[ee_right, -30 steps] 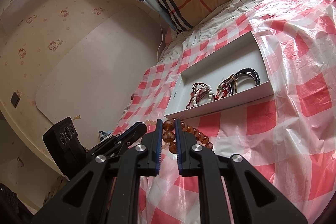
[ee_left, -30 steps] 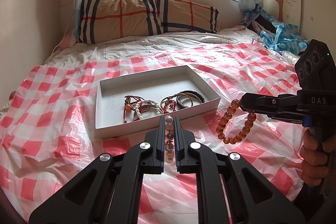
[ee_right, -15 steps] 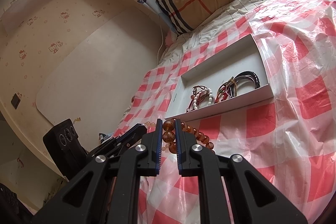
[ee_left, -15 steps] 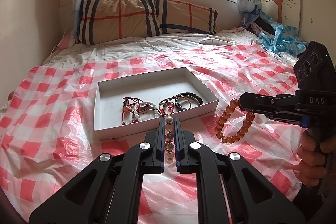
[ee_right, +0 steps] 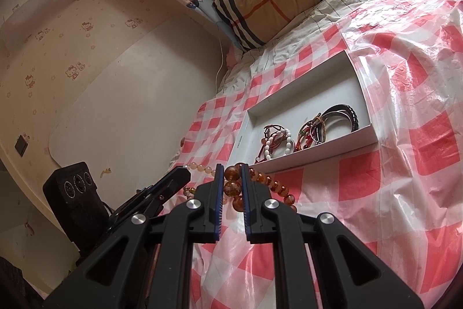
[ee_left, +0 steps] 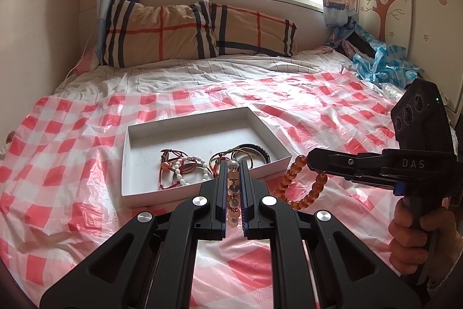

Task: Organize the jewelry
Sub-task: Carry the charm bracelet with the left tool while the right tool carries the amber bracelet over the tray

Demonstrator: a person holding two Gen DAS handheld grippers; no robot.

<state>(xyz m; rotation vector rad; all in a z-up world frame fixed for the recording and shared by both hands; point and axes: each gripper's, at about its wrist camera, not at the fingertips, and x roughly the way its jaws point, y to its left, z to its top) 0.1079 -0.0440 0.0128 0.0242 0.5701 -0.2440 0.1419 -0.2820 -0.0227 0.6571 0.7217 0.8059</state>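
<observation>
A shallow white box [ee_left: 150, 194] [ee_right: 324, 154] lies on the checked bed cover and holds several bracelets [ee_left: 185, 168] [ee_right: 277, 142]. My left gripper [ee_left: 232, 164] hovers just in front of the box's near wall, shut on a pale pearl-like bead bracelet [ee_left: 233, 194] that hangs between its pads. The pale bracelet [ee_right: 199, 167] also shows beside the left gripper's tip in the right wrist view. My right gripper [ee_right: 232, 167] [ee_left: 311, 162] is shut on an amber bead bracelet [ee_right: 233, 187] [ee_left: 301, 187], which dangles near the box's front right corner.
The bed wears a red-and-white checked plastic cover [ee_left: 72, 158]. A plaid pillow [ee_left: 185, 31] lies under the window at the head. Blue crumpled cloth [ee_left: 379, 62] is piled at the far right. A person's hand [ee_left: 411, 233] holds the right gripper's handle. A wall [ee_right: 101, 91] borders the bed's left side.
The left gripper has eased slightly toward the box with its pale bracelet. The right gripper has kept still with the amber bracelet.
</observation>
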